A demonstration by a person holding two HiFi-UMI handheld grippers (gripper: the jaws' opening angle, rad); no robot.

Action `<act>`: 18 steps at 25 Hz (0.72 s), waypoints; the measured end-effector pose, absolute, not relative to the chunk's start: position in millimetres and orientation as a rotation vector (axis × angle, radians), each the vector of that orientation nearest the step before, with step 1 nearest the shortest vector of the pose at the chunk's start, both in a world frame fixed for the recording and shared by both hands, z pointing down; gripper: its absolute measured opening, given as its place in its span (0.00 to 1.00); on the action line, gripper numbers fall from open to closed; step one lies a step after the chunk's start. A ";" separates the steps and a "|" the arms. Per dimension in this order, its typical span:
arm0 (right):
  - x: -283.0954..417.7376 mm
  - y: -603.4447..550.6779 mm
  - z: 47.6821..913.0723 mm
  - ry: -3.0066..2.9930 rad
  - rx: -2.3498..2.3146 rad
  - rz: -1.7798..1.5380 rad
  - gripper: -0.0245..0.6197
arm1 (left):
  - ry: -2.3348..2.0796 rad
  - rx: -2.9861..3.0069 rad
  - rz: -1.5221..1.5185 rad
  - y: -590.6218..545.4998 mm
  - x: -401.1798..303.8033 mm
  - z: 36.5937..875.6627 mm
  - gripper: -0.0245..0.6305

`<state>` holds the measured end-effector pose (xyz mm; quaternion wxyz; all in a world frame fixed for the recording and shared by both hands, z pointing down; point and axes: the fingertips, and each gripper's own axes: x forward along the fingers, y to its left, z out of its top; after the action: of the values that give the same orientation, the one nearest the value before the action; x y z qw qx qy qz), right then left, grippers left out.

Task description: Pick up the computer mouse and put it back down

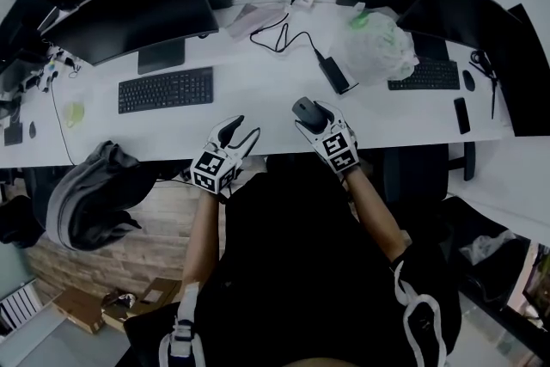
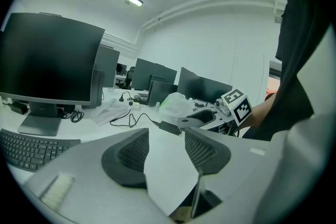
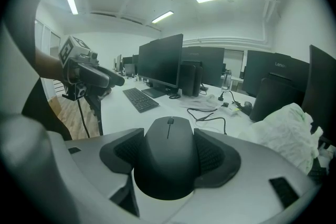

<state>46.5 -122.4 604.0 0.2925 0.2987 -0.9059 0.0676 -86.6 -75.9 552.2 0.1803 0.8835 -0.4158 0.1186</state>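
The dark grey computer mouse (image 1: 304, 109) sits between the jaws of my right gripper (image 1: 314, 118) near the white desk's (image 1: 258, 90) front edge. In the right gripper view both mesh pads lie against the sides of the mouse (image 3: 169, 157), so this gripper is shut on it. I cannot tell whether the mouse rests on the desk or hangs just above it. My left gripper (image 1: 241, 131) hovers at the desk edge, to the left of the right one. Its jaws (image 2: 165, 150) stand open with only bare desk between them.
A black keyboard (image 1: 165, 88) and a large monitor (image 1: 137, 13) stand to the left. A black power adapter (image 1: 335, 75) with its cable and a white plastic bag (image 1: 378, 47) lie behind the mouse. A second keyboard (image 1: 423, 75) is at right. A jacket-draped chair (image 1: 90, 193) stands lower left.
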 end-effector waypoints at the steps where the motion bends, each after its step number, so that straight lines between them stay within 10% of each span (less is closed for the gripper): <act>1: 46.7 -122.2 604.0 -2.414 0.798 0.181 0.50 | -1.171 2.498 0.336 -76.5 -86.3 552.5 0.36; 18: 46.4 -122.1 607.9 -2.416 0.771 0.198 0.50 | -1.169 2.476 0.330 -79.6 -83.9 557.4 0.36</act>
<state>46.4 -122.1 607.9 0.2944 0.2896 -0.9077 0.0743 -83.9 -79.6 557.4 0.1905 0.8813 -0.4162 0.1176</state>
